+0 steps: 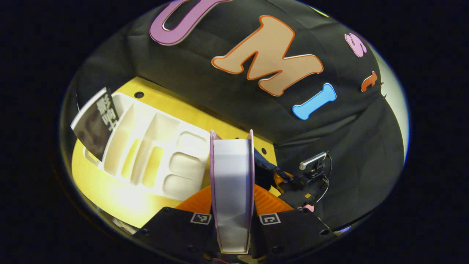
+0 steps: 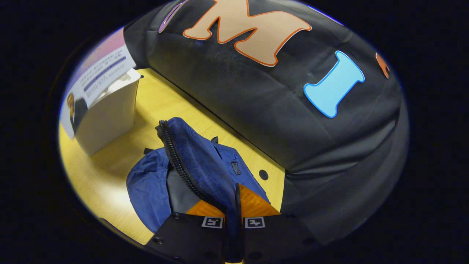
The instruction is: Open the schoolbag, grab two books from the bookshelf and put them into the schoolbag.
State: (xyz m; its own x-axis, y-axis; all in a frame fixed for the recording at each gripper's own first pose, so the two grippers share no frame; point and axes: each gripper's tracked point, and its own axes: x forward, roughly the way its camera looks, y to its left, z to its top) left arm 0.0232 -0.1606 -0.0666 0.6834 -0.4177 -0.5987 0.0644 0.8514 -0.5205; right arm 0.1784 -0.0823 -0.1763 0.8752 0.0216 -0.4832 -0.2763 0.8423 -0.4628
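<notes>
Yellow wood makes the table top [image 2: 110,176], and it has small round holes in it. Black cloth hangs behind the table as the booth's wall [image 2: 293,121].

In the left gripper view, a white bookshelf [image 1: 154,154] lies on the table. It has long slots and small rounded pockets. One dark book [image 1: 96,123] leans in the slot at its far left end. The left gripper [image 1: 233,205] holds a second book [image 1: 233,183] upright between its two fingers. This book has pink covers and white page edges, and both fingers press on its sides. Past that book, to the right, the other gripper shows farther off, near a bit of blue cloth.

In the right gripper view, the blue schoolbag [image 2: 198,172] lies on the table, near the wall. Its black zipper [image 2: 179,161] runs along a raised flap. The right gripper [image 2: 233,216] has its fingers almost together, and they pinch the edge of this flap and hold it up. The bookshelf stands at the far left of the table, apart from the bag, with a book sticking out of it.
</notes>
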